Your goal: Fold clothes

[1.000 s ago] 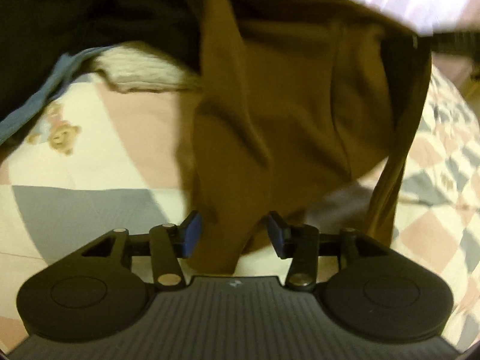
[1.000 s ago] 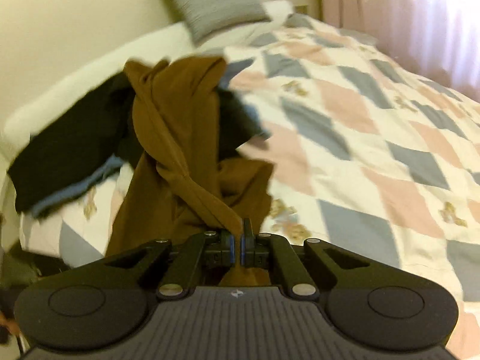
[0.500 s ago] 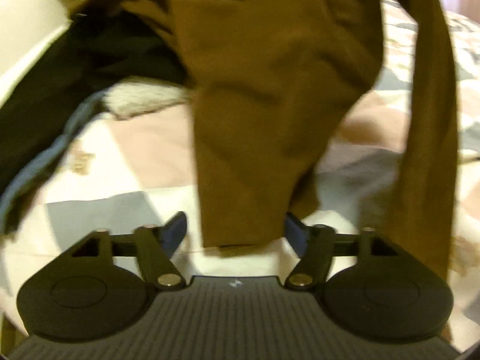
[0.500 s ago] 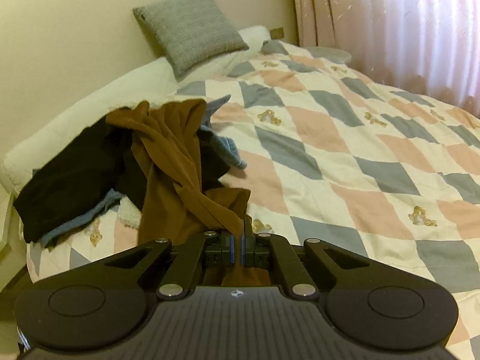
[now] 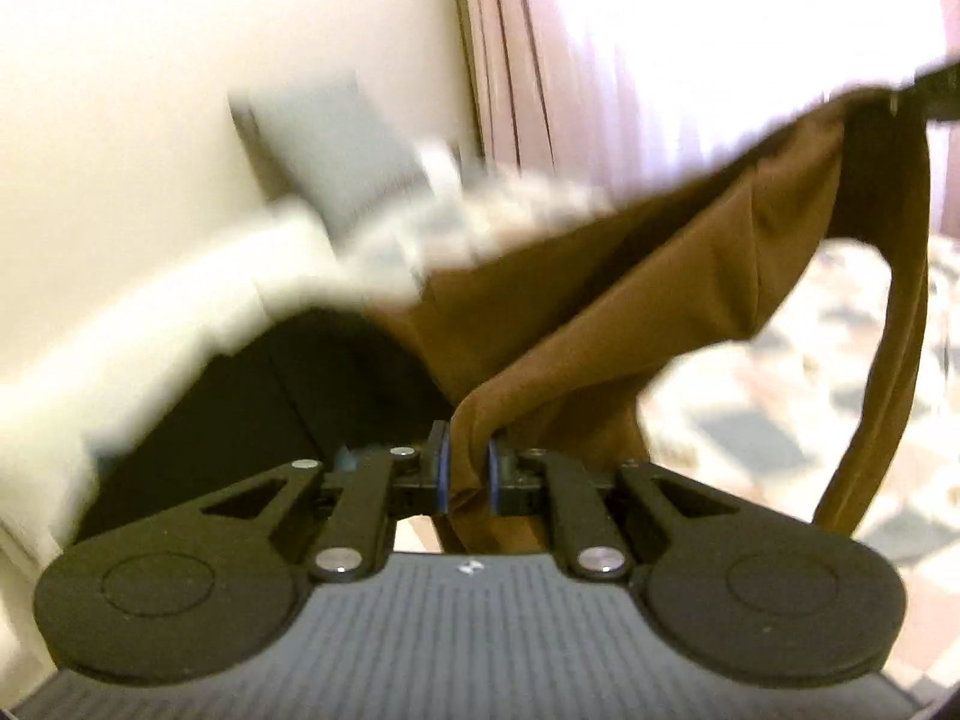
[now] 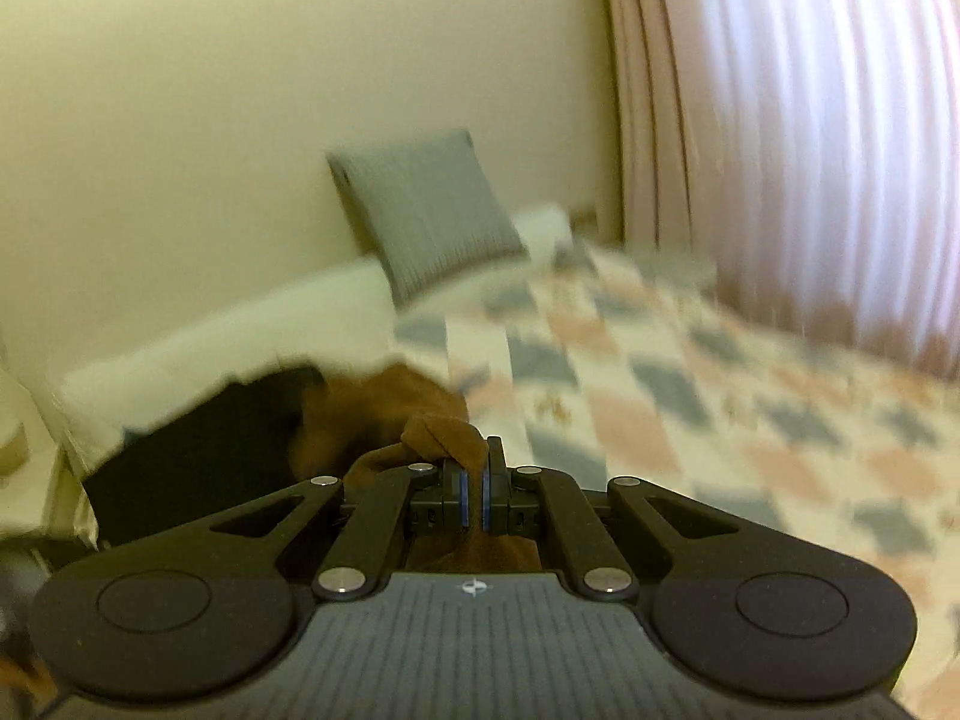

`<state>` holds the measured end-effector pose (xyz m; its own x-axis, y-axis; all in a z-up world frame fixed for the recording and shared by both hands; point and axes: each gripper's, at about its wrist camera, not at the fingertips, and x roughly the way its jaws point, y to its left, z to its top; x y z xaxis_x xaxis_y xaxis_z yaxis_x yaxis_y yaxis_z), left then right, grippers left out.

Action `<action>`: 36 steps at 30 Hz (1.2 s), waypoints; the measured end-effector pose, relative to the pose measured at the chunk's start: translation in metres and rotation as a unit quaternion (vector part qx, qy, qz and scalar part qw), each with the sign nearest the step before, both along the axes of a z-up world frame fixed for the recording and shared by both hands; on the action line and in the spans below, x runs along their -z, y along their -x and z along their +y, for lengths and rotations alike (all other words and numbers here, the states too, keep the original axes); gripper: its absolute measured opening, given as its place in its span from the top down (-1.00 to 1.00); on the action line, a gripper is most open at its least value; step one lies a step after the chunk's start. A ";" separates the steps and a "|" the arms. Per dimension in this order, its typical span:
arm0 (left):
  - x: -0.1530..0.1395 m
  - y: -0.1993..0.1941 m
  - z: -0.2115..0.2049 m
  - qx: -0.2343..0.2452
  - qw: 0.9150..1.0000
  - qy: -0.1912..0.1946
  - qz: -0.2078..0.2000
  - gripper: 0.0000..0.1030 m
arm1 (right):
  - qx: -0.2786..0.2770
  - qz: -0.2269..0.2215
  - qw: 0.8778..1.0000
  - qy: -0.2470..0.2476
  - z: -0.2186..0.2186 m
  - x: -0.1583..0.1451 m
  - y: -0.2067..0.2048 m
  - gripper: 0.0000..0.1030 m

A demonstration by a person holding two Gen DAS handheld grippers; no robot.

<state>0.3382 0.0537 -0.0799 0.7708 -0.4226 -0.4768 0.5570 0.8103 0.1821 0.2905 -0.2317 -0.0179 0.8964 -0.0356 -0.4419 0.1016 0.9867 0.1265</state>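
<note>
A brown garment hangs in the air above the bed. My left gripper is shut on a bunched edge of it. The cloth stretches up and to the right to my right gripper, whose dark tip shows at the upper right edge of the left wrist view. One long brown strip dangles down at the right. In the right wrist view my right gripper is shut on a fold of the same brown garment, which drops away below it.
A black garment lies on the bed at the left and also shows in the right wrist view. A grey cushion leans on the cream wall. The checked quilt spreads right, toward pink curtains.
My left gripper was open around the hanging brown cloth and has now shut on it. Both grippers have risen and tilted up, lifting the garment off the pile.
</note>
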 end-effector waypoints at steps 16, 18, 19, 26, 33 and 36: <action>-0.266 0.184 0.025 0.020 0.983 0.055 -0.175 0.82 | -0.056 -0.152 0.982 0.094 0.003 -0.226 0.139 0.94; -0.274 0.204 0.026 0.035 0.982 0.068 -0.172 0.82 | -0.055 -0.147 0.983 0.093 -0.001 -0.237 0.148 0.94; -0.276 0.211 0.026 0.045 0.982 0.075 -0.165 0.82 | -0.054 -0.142 0.984 0.089 -0.004 -0.240 0.149 0.94; -0.272 0.214 0.030 0.119 0.975 0.131 -0.132 0.83 | -0.037 -0.105 0.992 0.063 -0.022 -0.238 0.148 0.94; -0.308 0.259 0.025 0.239 0.953 0.148 -0.111 0.83 | -0.029 -0.099 0.994 0.034 -0.034 -0.215 0.172 0.93; -0.323 0.285 0.000 0.291 0.940 0.132 -0.117 0.83 | -0.023 -0.108 0.994 0.018 -0.047 -0.210 0.187 0.93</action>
